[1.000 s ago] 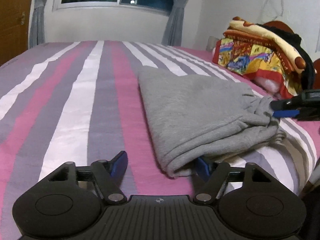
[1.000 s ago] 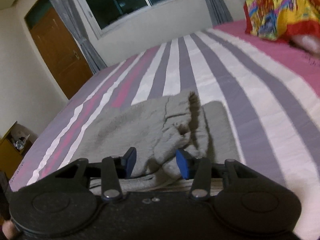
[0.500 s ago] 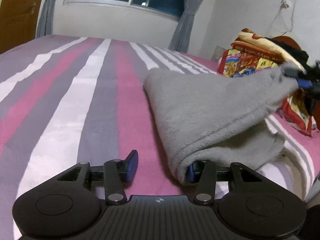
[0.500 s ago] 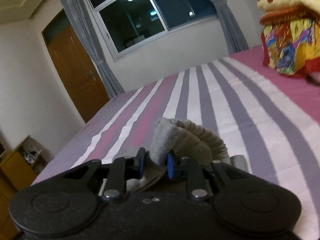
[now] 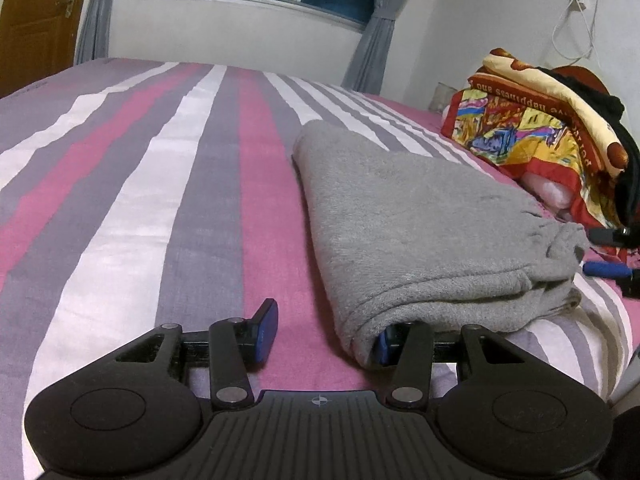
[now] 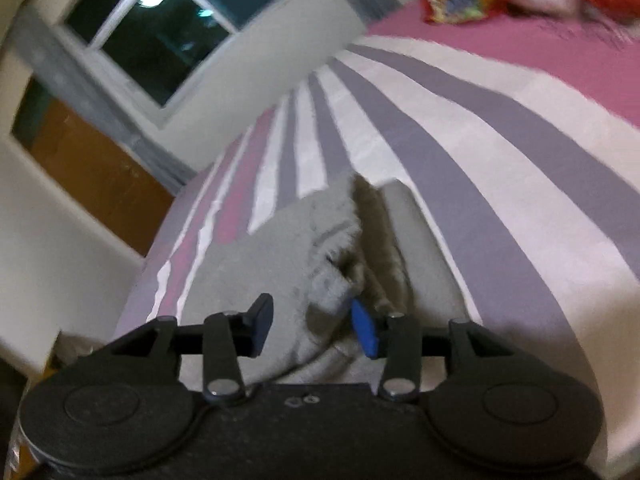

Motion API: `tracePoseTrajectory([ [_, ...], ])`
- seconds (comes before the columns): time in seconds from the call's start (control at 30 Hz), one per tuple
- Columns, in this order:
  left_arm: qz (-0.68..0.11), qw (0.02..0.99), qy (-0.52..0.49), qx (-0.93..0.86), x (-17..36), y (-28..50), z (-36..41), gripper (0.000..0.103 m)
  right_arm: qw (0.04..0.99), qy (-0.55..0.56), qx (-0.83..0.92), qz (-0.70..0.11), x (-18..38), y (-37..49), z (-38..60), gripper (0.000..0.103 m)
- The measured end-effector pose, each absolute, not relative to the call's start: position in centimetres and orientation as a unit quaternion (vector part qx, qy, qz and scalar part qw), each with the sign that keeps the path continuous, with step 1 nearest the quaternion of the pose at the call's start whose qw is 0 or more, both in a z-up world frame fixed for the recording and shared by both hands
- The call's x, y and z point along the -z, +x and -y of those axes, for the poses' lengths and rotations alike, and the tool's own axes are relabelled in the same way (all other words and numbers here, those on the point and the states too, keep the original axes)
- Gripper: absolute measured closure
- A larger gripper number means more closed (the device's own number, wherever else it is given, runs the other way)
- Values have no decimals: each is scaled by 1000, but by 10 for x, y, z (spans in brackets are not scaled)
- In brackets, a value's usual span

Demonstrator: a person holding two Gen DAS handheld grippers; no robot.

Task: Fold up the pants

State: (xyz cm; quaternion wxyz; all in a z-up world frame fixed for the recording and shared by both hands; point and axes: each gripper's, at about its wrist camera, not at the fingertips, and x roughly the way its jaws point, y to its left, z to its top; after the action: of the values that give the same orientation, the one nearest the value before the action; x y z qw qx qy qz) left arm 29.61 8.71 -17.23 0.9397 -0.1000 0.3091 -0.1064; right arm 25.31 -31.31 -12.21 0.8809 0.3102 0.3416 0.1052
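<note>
Both the left gripper (image 5: 322,334) and right gripper (image 6: 313,326) have jaws spread, nothing clamped, flanking the folded gray pants (image 5: 420,232), probably to re-grip.

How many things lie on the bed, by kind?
Grey pants: 1, folded
Colourful folded blankets: 1 pile; how many is unclear
Total on the striped bed: 2 groupings

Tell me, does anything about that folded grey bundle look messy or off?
Mostly neat, but the grey pants have a bunched, puckered corner on the right, near the right gripper. One finger of the left gripper is tucked under the near edge.
</note>
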Motion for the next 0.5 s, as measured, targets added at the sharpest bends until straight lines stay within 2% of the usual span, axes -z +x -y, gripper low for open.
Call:
tracePoseTrajectory([
  [0.17, -309, 940, -99, 106, 172, 296, -86, 55, 853, 359, -81, -371, 136, 267, 312, 40],
  [0.23, -309, 940, -100, 106, 172, 296, -86, 55, 841, 375, -85, -380, 140, 277, 309, 38],
  [0.33, -310, 940, -101, 106, 172, 296, -85, 55, 834, 359, -71, -413, 146, 296, 299, 41],
  [0.43, -311, 937, -114, 109, 165, 296, -84, 55, 847, 314, -68, -424, 140, 307, 285, 60],
  [0.5, -309, 939, -94, 113, 162, 297, -81, 55, 872, 265, -80, -403, 123, 306, 274, 64],
])
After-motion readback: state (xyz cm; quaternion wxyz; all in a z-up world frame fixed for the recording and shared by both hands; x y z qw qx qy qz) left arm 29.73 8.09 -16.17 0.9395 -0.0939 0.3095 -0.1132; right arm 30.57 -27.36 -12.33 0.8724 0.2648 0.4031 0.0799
